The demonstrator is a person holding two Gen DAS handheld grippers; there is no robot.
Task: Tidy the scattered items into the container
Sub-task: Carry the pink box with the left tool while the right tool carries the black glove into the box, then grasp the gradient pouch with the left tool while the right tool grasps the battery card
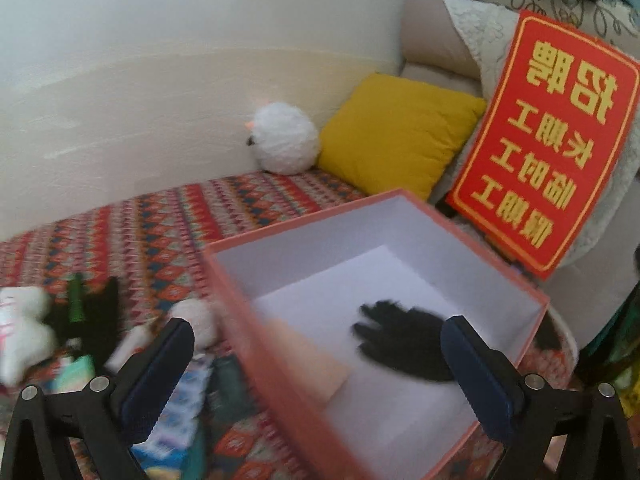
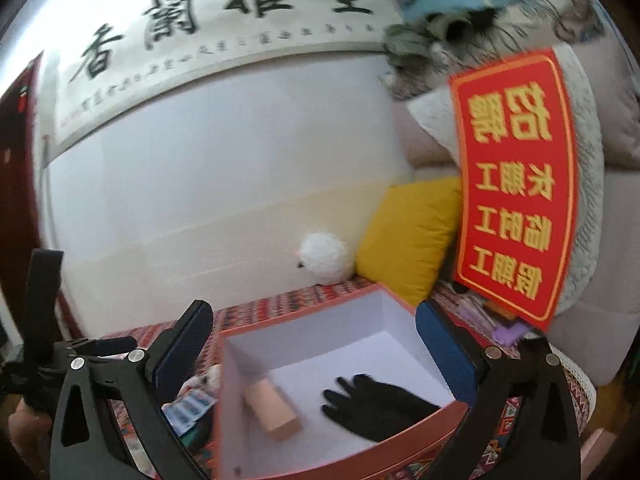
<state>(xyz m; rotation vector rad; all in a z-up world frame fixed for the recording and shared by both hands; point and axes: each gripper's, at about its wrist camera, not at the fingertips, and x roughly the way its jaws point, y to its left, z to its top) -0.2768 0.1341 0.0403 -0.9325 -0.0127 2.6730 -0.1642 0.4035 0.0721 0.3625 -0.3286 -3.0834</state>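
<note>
A pink box [image 1: 480, 252] with a white inside sits on the patterned cloth; it also fills the lower right wrist view [image 2: 344, 300]. In it lie a black glove [image 1: 404, 340] [image 2: 380, 404] and a small peach block [image 2: 276, 412]. My left gripper [image 1: 316, 356] is open, straddling the box's left wall with nothing between its fingers. My right gripper [image 2: 316, 348] is open above the box, empty. Left of the box lie scattered items: a white plush [image 1: 20, 328], a green tube [image 1: 76, 300], a black cloth [image 1: 100, 320], a blue blister pack [image 1: 176, 416] [image 2: 188, 404].
A yellow cushion [image 1: 400, 136], a fluffy white ball [image 1: 284, 140] and a red sign [image 1: 548, 140] stand behind the box against the wall and sofa. The other handheld gripper [image 2: 40, 344] shows at the left of the right wrist view.
</note>
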